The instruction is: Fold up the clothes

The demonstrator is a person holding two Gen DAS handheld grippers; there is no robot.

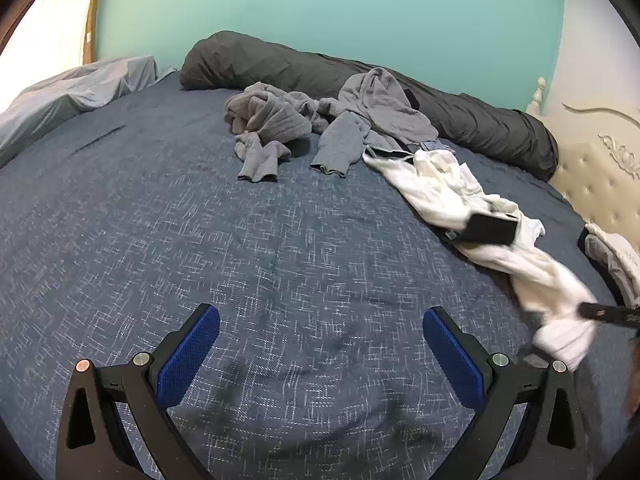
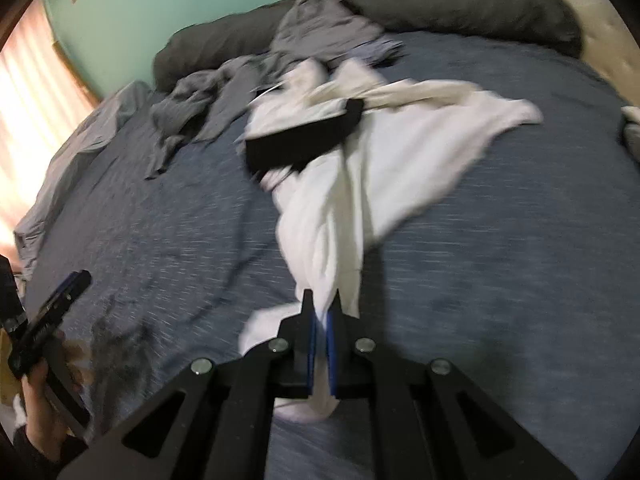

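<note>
Your right tool [image 2: 325, 312] pinches a bunched end of the soft white garment [image 2: 400, 152], which trails away ahead of it in crumpled folds, a black band [image 2: 296, 140] across its middle. Beyond lie limp grey knit clothes [image 1: 288, 120] and a long dark bolster [image 1: 460, 108]. Your left tool [image 1: 321, 344] gapes wide, blue textured pads [image 1: 188, 356] over the woven blue bedspread [image 1: 200, 220].

Soft white cloth garment [image 2: 384, 152], matt
</note>
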